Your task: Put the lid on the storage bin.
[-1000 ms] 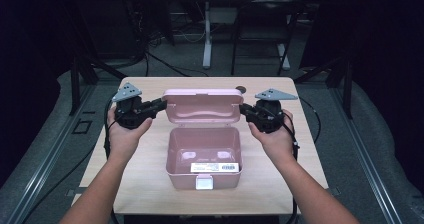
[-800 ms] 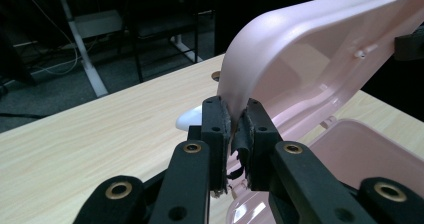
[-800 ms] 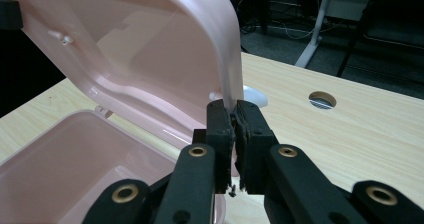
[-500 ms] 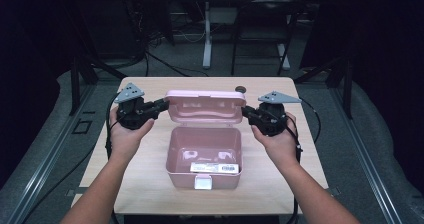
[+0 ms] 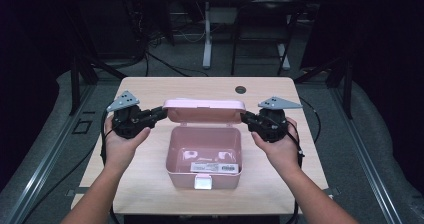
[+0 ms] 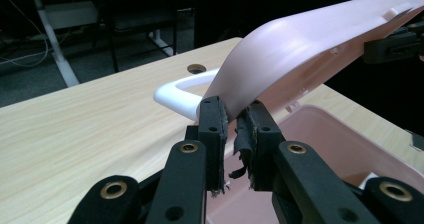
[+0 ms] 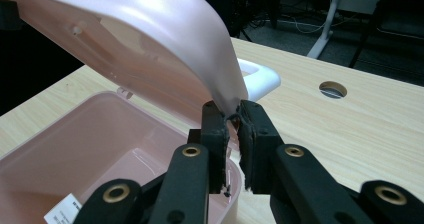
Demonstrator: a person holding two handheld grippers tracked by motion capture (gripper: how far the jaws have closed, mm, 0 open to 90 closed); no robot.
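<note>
A pink plastic box point(image 5: 180, 176) stands open at the middle of the table, with a white latch point(image 5: 203, 182) on its front wall and a label point(image 5: 215, 167) on its floor. Its hinged lid point(image 5: 204, 109) hangs tilted forward over the box. My left gripper point(image 5: 162, 113) pinches the lid's left edge, and the rim sits between the pad tips point(image 6: 234, 115). My right gripper point(image 5: 244, 116) pinches the right edge the same way point(image 7: 231, 115). Both sets of jaws have just been opening a little, with the lid still between them. A white handle point(image 6: 180, 91) sticks out behind the lid.
The box sits on a light wooden table point(image 5: 150, 91) with a round cable hole point(image 5: 240, 90) at the back right. Dark floor, cables and stand legs lie beyond the far edge. Bare table top lies to both sides of the box.
The lid has tipped forward and down over the box from a more upright lean. Both hands have stayed almost where they were at its two ends.
</note>
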